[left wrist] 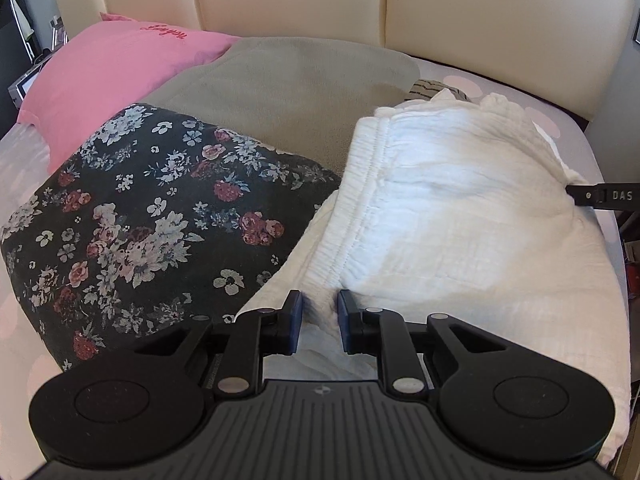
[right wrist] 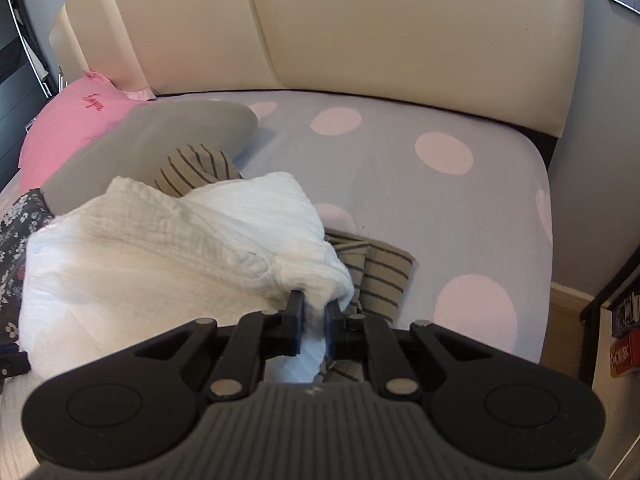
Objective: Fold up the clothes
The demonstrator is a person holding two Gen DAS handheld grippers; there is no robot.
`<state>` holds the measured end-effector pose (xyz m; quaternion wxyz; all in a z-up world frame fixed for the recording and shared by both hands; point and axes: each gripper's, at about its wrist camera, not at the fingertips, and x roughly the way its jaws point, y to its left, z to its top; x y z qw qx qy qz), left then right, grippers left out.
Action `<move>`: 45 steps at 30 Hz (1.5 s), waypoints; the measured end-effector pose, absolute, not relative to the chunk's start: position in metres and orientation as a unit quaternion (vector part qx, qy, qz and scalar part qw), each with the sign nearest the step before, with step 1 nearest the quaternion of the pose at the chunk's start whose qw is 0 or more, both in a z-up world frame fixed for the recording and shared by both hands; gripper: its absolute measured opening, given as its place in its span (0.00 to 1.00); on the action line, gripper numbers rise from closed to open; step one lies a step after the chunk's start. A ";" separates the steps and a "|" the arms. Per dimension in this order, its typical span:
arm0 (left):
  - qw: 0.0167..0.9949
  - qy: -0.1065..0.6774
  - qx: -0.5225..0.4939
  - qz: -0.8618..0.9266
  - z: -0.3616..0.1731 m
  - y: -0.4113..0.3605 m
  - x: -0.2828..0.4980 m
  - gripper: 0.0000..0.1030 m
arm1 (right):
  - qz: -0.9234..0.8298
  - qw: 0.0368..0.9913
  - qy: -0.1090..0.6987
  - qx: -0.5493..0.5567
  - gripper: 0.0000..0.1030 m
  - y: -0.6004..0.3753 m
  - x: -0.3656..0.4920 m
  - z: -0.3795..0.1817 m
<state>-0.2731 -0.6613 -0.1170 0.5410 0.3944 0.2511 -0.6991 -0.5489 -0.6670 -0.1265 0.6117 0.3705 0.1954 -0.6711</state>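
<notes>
My grippers are matt black plastic with small shiny metal pins. The white garment (right wrist: 168, 248) is crinkly, gauzy cloth. At 10 o'clock of it sits a floral fabric (left wrist: 152, 216), smoother-looking, then a fuzzy grey blanket (left wrist: 288, 92). The headboard (right wrist: 360, 28) looks like smooth, slightly glossy cream leather.

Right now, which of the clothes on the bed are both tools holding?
The white crinkled garment. The left tool and right tool both pinch its edges; the dark floral cloth and striped cloth lie untouched beside it.
</notes>
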 end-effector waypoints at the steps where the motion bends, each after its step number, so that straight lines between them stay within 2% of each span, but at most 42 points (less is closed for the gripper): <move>1: 0.543 0.247 0.395 -0.699 -0.115 -0.660 -0.275 0.17 | -0.672 0.610 0.193 0.374 0.12 -0.667 -0.549 -0.125; 5: 0.552 0.227 0.387 -0.703 -0.100 -0.648 -0.279 0.18 | -0.677 0.606 0.181 0.375 0.20 -0.663 -0.549 -0.112; 6: 0.552 0.220 0.382 -0.708 -0.094 -0.643 -0.280 0.18 | -0.681 0.609 0.177 0.367 0.29 -0.658 -0.549 -0.105; 8: 0.551 0.209 0.372 -0.717 -0.082 -0.630 -0.282 0.21 | -0.686 0.615 0.167 0.350 0.34 -0.647 -0.550 -0.091; 12: 0.529 0.201 0.353 -0.745 -0.063 -0.597 -0.297 0.30 | -0.667 0.657 0.150 0.318 0.36 -0.628 -0.543 -0.072; 14: 0.511 0.200 0.359 -0.755 -0.063 -0.585 -0.309 0.40 | -0.651 0.678 0.149 0.309 0.36 -0.623 -0.536 -0.069; 20: 0.507 0.200 0.409 -0.732 -0.081 -0.580 -0.329 0.40 | -0.629 0.694 0.207 0.284 0.36 -0.632 -0.507 -0.083; 24: 0.503 0.246 0.421 -0.714 -0.099 -0.594 -0.319 0.41 | -0.611 0.684 0.263 0.300 0.36 -0.643 -0.498 -0.104; 26: 0.499 0.258 0.423 -0.711 -0.109 -0.596 -0.315 0.44 | -0.609 0.677 0.276 0.307 0.37 -0.648 -0.498 -0.113; 38: 0.511 0.226 0.395 -0.729 -0.075 -0.633 -0.319 0.44 | -0.629 0.679 0.210 0.316 0.37 -0.652 -0.507 -0.082; 45: 0.517 0.248 0.358 -0.737 -0.072 -0.691 -0.339 0.44 | -0.647 0.658 0.231 0.309 0.37 -0.667 -0.495 -0.088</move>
